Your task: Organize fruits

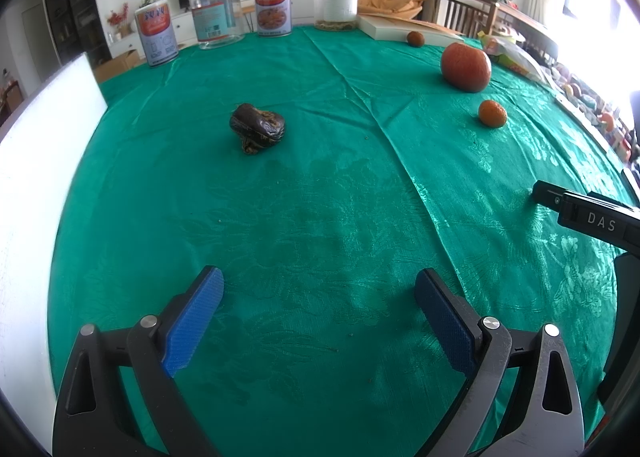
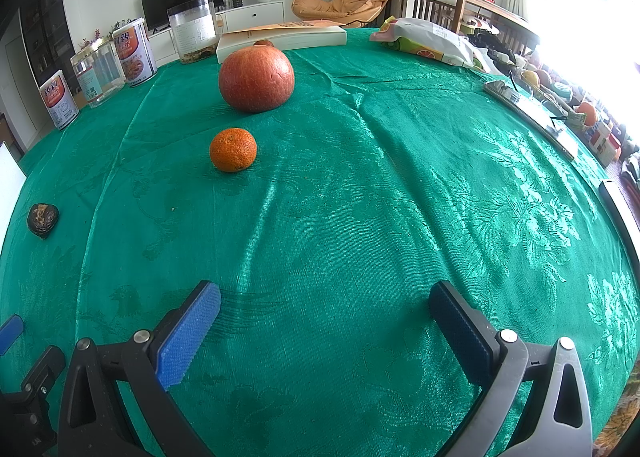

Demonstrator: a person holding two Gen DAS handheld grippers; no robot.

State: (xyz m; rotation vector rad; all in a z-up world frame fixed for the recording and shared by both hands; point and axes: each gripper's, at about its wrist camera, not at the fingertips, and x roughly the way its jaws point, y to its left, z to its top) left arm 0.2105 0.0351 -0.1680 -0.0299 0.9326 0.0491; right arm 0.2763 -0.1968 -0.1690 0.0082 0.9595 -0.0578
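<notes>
A large orange-red round fruit (image 2: 256, 79) sits on the green tablecloth (image 2: 360, 197), with a small mandarin (image 2: 233, 149) in front of it. A second small orange (image 1: 415, 38) lies further back by a book. A dark, shrivelled fruit (image 1: 257, 128) rests mid-table. The large fruit (image 1: 465, 67) and the mandarin (image 1: 492, 113) appear at the right of the left wrist view. My left gripper (image 1: 319, 305) is open and empty, low over the cloth. My right gripper (image 2: 325, 317) is open and empty too, well short of the mandarin. The dark fruit (image 2: 43, 219) lies far left of it.
Tins and clear jars (image 1: 215, 13) line the far edge of the table. A white book (image 2: 280, 39) and a snack bag (image 2: 428, 41) lie at the back. A white board (image 1: 36, 161) stands at the left. Cluttered items (image 2: 560, 97) run along the right edge.
</notes>
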